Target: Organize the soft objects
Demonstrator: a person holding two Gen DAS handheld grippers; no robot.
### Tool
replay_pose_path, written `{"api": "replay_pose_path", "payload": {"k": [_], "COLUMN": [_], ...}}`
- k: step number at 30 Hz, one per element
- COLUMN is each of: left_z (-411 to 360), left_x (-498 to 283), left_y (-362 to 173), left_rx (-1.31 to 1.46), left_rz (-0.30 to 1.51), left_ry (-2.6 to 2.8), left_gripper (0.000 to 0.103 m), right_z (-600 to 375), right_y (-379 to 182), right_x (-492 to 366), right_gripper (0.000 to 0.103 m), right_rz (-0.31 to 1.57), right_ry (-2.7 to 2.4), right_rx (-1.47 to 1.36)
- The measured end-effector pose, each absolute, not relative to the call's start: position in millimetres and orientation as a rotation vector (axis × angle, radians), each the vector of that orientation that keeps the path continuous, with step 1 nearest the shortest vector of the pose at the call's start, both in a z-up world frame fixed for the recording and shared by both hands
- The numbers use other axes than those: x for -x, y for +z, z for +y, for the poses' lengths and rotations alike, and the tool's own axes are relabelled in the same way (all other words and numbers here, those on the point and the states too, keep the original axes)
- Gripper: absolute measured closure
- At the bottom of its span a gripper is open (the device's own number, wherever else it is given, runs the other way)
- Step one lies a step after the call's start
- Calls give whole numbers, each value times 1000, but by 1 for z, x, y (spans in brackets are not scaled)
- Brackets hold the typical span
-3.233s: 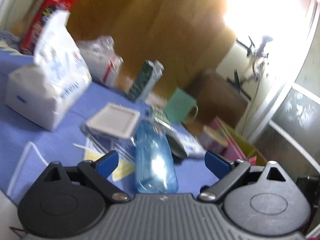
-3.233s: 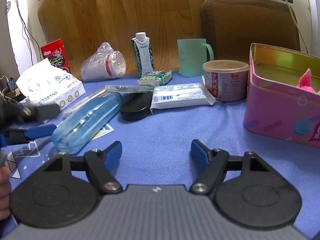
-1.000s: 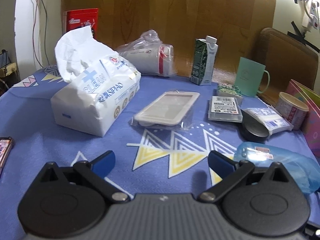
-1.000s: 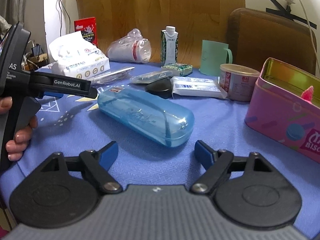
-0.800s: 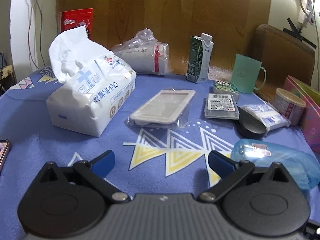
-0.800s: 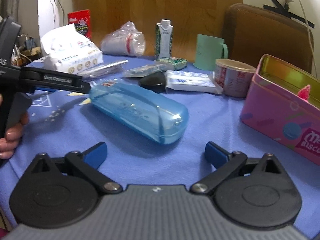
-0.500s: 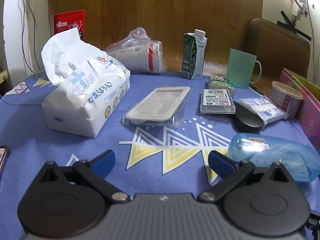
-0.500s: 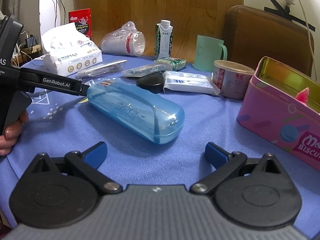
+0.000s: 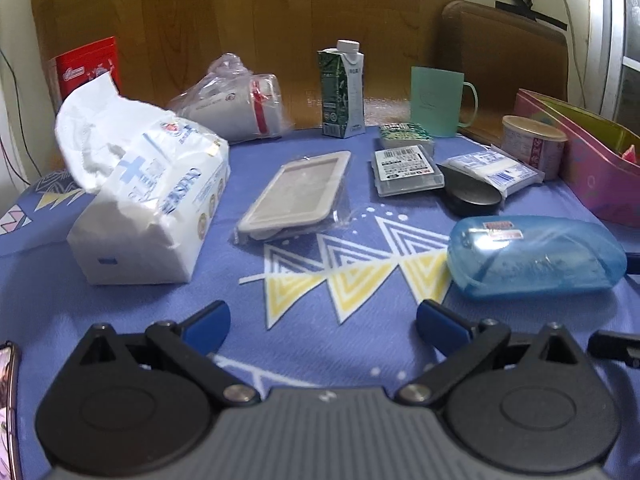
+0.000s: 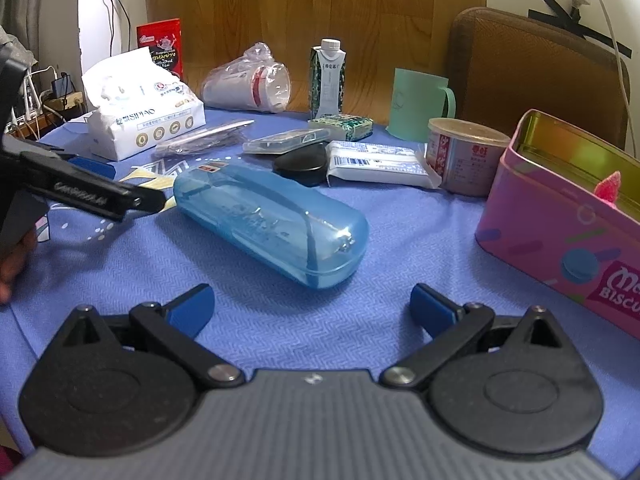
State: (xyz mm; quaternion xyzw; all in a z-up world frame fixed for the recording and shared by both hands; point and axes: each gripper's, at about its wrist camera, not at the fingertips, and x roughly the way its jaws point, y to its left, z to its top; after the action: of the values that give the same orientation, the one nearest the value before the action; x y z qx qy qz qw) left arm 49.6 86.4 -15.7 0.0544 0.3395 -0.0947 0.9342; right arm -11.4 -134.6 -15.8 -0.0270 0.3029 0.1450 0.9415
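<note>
A white tissue pack (image 9: 148,200) lies at the left of the blue cloth, also in the right wrist view (image 10: 140,120). A small wrapped tissue packet (image 10: 376,162) lies by a black lid. A pink biscuit tin (image 10: 568,216) stands open at the right with something pink and soft (image 10: 610,192) inside. A blue translucent case (image 10: 272,216) lies mid-table, also in the left wrist view (image 9: 532,256). My left gripper (image 9: 320,324) is open and empty above the cloth. My right gripper (image 10: 310,308) is open and empty just short of the blue case.
At the back stand a bag of paper cups (image 9: 236,100), a milk carton (image 9: 344,88), a green mug (image 9: 440,100) and a round tub (image 10: 464,152). A flat wrapped tray (image 9: 296,196), a clear box (image 9: 404,170) and a black lid (image 10: 300,162) lie between. A phone (image 9: 6,412) lies at the left edge.
The left gripper swung from the blue case to face the table squarely, then drifted left. The right gripper opened wider and drew closer to the blue case.
</note>
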Motion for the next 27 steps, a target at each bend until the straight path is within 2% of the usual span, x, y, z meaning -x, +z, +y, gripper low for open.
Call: {"api": "replay_pose_path", "payload": {"k": [10,17,18,21,22,24,27], "left_z": [104,66,61,52,48,42,24], "left_x": [-59,-70,-74,-87,-90,-90,-81], "left_y": [0,10,10,4,0,-8,-9], "left_rx": [131,87,89,138,157,216,202], "left_rz": [647,622,631,695,728,771,770], "left_ry": [-298,-483,-486,-524,-541,-607,-618], "left_gripper": [1,3,3,3,9,15,15], "right_z": [-135,-131,-129,-128,-129,-136,-145], "right_y": [-16,-14,-12,-10,-10,-12,-12], "right_x": [11,11,9,0,-4,-11,-4], "right_gripper": [0,1,5,7,8,26,31], "right_rz": [617,590,582,569,573,600,601], "right_ry": [301,317,321,334,337,354,364], "right_rx": [58,92,105,135,131,87,56]}}
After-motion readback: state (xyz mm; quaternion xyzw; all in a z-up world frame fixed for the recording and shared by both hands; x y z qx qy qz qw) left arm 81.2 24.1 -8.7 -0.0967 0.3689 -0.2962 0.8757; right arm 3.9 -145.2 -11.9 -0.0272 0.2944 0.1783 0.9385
